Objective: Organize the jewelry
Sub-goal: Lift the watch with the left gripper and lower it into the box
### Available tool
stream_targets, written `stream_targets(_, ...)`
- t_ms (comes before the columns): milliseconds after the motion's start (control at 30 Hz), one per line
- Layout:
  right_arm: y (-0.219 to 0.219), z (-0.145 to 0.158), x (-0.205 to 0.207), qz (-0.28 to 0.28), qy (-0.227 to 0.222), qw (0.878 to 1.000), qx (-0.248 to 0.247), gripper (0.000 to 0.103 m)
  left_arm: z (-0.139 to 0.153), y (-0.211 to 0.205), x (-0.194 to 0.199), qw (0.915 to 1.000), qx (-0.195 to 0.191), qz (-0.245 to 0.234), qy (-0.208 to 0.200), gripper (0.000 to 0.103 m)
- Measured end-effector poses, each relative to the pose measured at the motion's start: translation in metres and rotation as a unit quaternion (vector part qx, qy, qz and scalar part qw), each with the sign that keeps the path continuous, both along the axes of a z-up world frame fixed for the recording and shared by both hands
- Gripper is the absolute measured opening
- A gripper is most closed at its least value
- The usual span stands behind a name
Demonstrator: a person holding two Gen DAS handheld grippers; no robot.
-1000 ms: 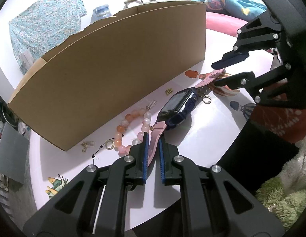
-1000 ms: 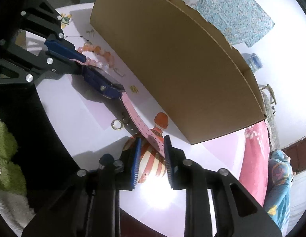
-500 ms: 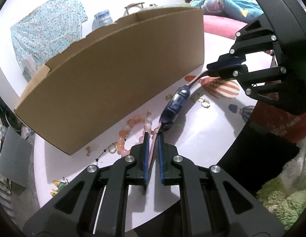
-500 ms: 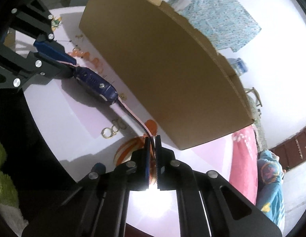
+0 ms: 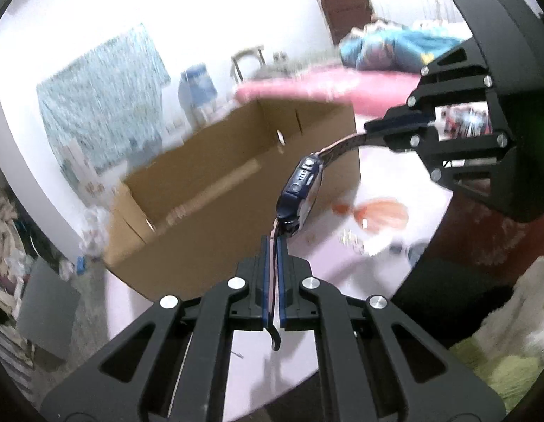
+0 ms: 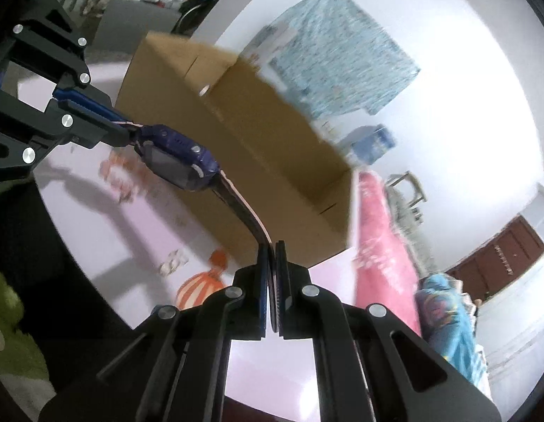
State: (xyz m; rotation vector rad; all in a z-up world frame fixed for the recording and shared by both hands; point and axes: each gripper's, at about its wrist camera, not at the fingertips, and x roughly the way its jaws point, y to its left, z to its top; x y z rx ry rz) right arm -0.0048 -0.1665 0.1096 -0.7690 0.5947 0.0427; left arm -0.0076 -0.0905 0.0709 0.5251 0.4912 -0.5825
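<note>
A blue watch (image 5: 301, 190) with pink straps hangs in the air between my two grippers, above the table and beside the open cardboard box (image 5: 215, 190). My left gripper (image 5: 272, 246) is shut on one strap end. My right gripper (image 6: 272, 249) is shut on the other strap end. The watch also shows in the right wrist view (image 6: 177, 161), face toward that camera, with the left gripper (image 6: 110, 126) at the upper left. The right gripper (image 5: 373, 133) shows at the upper right of the left wrist view. The box (image 6: 257, 147) is open at the top.
The round pale pink table (image 6: 106, 218) carries blurred beads (image 6: 117, 176), small rings (image 6: 171, 262) and printed orange balloon pictures (image 6: 201, 288). A pink cushion (image 6: 381, 239) lies behind the box. A green fluffy rug (image 5: 500, 334) lies below the table edge.
Both grippers have lifted the watch off the table, well above the box's near wall, so the box interior now shows. The right gripper closed on the strap a second ago.
</note>
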Motion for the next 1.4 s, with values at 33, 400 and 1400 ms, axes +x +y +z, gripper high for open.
stream_targets(33,0.0,0.014,0.0,0.0,-0.015,1.0,0.006,0.004,0.009,0.001,-0.002,0.9999,-0.004,-0.004,-0.012,0.003)
stream_targets(400,-0.007,0.098,0.098,0.029,0.009,0.997,0.07,0.003,0.071,0.001,0.099,0.9957,-0.055,-0.043,0.061,0.005)
stream_targets(1400,-0.055,0.061,0.205,-0.007,0.237,0.914,0.331,0.024,0.091,0.081,0.186,0.9679,-0.155,0.078,0.182,0.078)
